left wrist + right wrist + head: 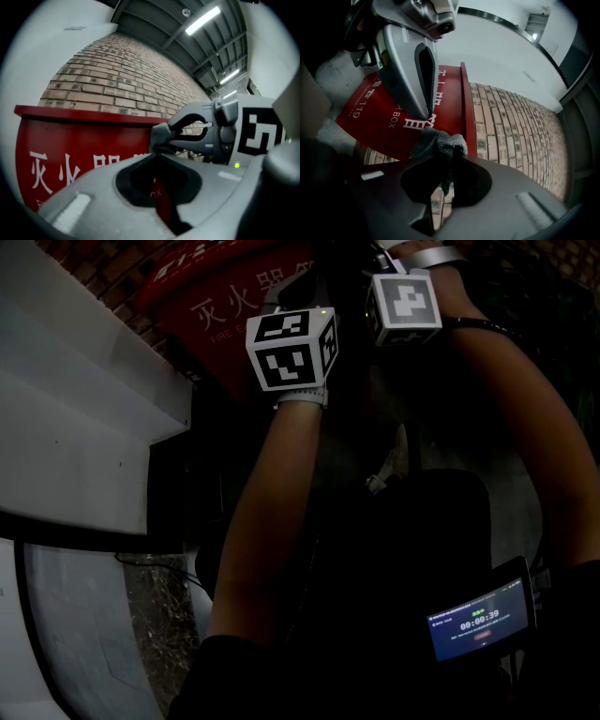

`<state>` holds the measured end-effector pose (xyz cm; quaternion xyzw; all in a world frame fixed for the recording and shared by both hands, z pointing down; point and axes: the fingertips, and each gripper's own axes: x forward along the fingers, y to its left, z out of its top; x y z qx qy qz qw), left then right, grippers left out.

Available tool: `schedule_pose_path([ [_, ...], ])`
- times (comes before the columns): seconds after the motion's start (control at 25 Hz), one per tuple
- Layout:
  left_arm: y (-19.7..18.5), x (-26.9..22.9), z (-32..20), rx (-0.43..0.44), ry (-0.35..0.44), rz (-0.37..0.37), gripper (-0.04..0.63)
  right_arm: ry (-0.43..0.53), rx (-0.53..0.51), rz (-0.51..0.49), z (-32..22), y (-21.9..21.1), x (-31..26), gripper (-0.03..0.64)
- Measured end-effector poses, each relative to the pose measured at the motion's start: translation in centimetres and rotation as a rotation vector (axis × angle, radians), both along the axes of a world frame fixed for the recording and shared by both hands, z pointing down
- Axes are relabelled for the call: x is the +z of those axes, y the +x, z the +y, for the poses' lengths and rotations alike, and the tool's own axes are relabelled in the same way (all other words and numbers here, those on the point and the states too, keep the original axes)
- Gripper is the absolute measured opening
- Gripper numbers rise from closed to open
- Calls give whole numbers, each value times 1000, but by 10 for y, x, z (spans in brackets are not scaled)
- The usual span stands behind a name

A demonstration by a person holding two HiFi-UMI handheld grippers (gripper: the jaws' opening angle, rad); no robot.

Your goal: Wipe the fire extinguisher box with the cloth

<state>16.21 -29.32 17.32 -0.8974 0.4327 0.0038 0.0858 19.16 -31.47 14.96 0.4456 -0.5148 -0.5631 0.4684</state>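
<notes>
Now, both arms are raised in front of the red rectangular fire extinguisher box (220,301) with white lettering, which stands against the brown brick wall (126,79). The right gripper (451,153) is clamped on a bunched grey cloth (439,142), with the wad poking out past its tips. The left gripper (154,157) has its jaws drawn together on nothing, and only a sliver of the red front shows through the slit between them. The 2 grippers sit almost tip to tip. In the left gripper view the cloth hangs just above that gripper's tips, but I can't tell whether they touch.

What counts for the wipe is this: the red face lies straight ahead of the cloth, and the wad sits high, close by the box's top rim. Neither gripper view settles whether the cloth is already pressed against the paint.

The box's long axis runs sideways along the wall, the same way as the row of characters, so I'd judge the stroke should follow that line. In the head view, most of the visible lettered face stretches off to the person's left of the cloth. The right hand carries the cloth, so the wiping falls to it. The empty left gripper sits just beside it on that very side and looks likely to be in the way.
</notes>
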Motion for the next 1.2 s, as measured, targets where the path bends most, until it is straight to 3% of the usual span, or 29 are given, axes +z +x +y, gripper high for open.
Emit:
schedule_pose_path([
  [0.28, -2, 30, 3, 9, -30, 0, 3, -20, -2, 45, 7, -1, 32, 34],
  [0.56, 8, 67, 10, 38, -30, -55, 3, -87, -10, 74, 8, -2, 84, 34],
  [0.84, 0, 111, -5, 15, -85, -82, 3, -167, -26, 69, 0, -5, 141, 34],
  [1.2, 0, 144, -10, -21, -123, -70, 3, -234, -34, 34, 1, -8, 177, 34],
])
